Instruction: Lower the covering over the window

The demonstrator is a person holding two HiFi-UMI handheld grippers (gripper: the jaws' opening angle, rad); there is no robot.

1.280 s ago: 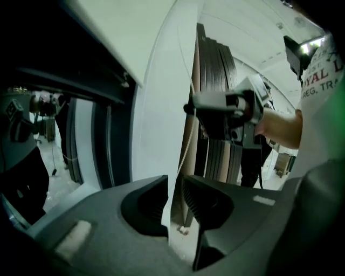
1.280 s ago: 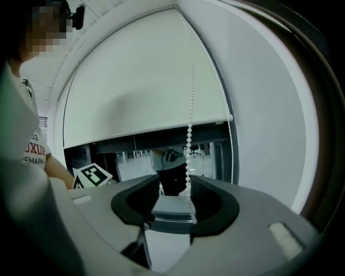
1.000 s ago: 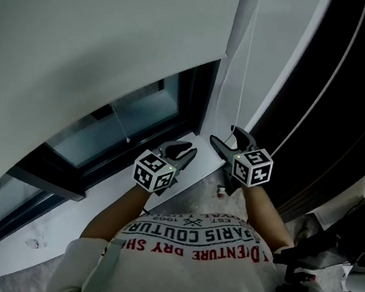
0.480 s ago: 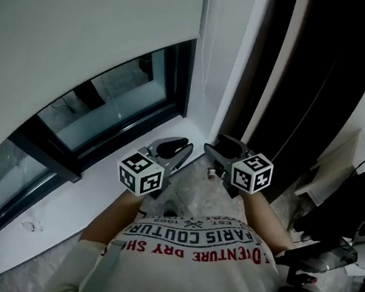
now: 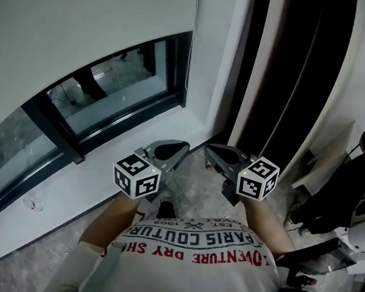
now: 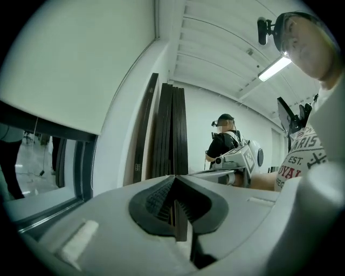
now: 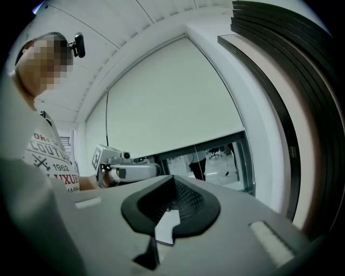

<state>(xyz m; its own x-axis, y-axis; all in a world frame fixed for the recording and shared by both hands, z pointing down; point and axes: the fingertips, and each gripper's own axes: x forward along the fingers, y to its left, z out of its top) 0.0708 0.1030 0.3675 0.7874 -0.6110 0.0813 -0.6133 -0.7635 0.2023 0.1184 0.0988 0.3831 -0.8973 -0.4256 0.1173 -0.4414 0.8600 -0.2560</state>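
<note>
1. Your head view's top edge cuts off the blind [image 5: 85,22] and the dark panels [image 5: 294,69];
2. the pale scrap [image 5: 31,203] on the sill [image 5: 87,187] is too small for you to identify;
3. your shirt [image 5: 189,266] hides your elbows.

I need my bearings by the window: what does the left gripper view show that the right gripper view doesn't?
Only the left gripper view: a second person at the back, a ceiling light and the right gripper. Only the right gripper view: the left gripper and the blind's whole bottom edge. Both: the blind, the window bare below it, the dark panels leaning on the wall, and each view's own jaws, which have just closed and are shut with nothing between them.
</note>
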